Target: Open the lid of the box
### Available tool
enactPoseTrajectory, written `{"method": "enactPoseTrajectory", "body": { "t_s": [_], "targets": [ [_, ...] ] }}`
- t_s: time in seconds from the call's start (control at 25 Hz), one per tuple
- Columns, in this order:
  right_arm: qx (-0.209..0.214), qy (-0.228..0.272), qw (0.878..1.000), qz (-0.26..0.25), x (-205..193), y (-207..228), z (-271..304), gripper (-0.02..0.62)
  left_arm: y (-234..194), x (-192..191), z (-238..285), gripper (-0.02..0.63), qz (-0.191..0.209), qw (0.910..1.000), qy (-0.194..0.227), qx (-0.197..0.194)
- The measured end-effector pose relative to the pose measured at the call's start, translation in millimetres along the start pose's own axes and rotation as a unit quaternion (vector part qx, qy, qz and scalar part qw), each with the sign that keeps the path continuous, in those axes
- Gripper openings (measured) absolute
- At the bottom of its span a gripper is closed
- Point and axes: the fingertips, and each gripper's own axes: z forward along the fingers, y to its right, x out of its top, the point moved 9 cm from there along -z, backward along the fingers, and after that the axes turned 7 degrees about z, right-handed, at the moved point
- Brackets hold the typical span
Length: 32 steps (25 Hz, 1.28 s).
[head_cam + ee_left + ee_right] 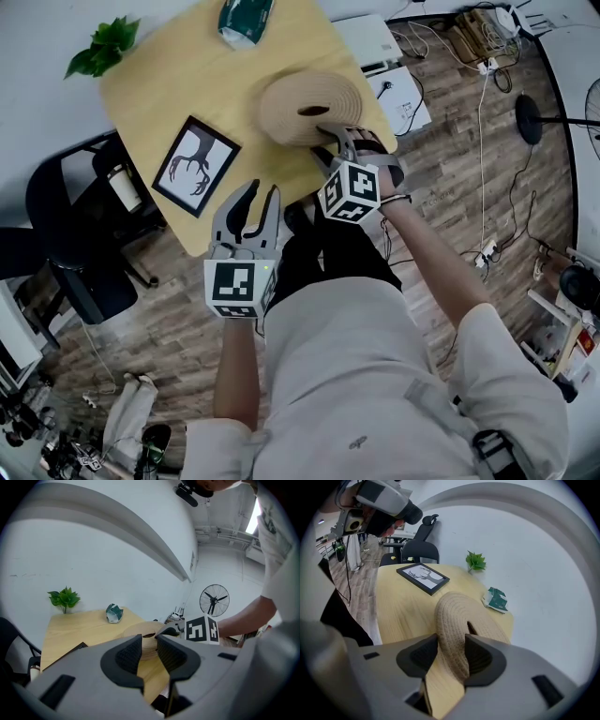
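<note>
Right tool (333, 133), head view: reaches the near rim of the round tan woven lid (292, 101) at the edge of the pale wooden counter (169, 84); left tool (255, 199) hovers clear of it. Left gripper view: jaws narrowly apart, empty. Right gripper view: pads (480, 654) clamp the lid's upturned rim.

The head view looks steeply down on the table (159, 94). Both gripper views sit low, facing across it along their jaws, sharing the woven lid (457, 616).
</note>
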Motion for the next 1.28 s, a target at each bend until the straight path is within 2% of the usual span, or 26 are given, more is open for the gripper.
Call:
{"method": "enactPoseTrajectory", "body": {
  "t_s": [0.84,1.28],
  "targets": [
    [-0.014,0.006,0.999,-0.049,18.8,8.6,-23.2,0.109,6.7,14.7,-6.8,0.098,0.005,0.9998,0.017,0.003],
    [-0.047,0.020,0.997,-0.060,27.9,18.3,-43.9,0.080,13.7,24.9,-17.3,0.098,0.019,0.9994,0.030,-0.001]
  ]
}}
